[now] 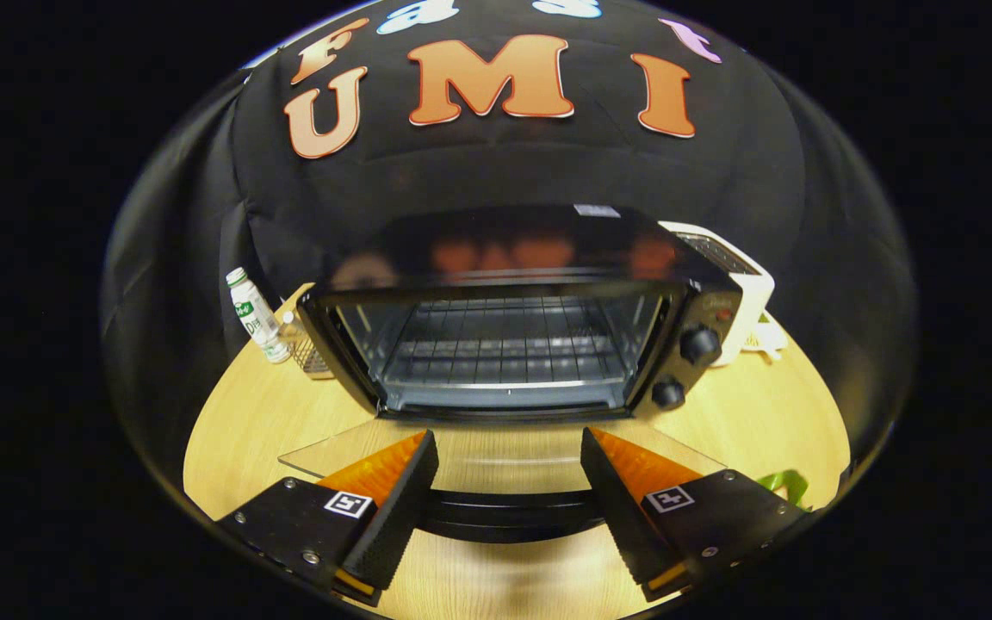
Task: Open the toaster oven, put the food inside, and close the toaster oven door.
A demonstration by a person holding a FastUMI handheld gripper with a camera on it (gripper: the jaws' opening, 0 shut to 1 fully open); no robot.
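- Your gripper (509, 482) hangs over the lowered glass door (505, 461), jaws apart, its handle (509, 517) lying between the fingers, nothing held.
- Just beyond, the toaster oven (530, 344) stands open, wire rack (505, 344) bare; opening looks done.
- No food can be made out; a bottle (255, 314) stands left of the oven, a white appliance (741, 293) right.
- Next, by judgement: find and fetch the food.

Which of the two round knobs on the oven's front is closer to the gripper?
The lower knob, which sits under the larger upper knob on the toaster oven panel, nearer the open glass door. The gripper is open over the door handle.
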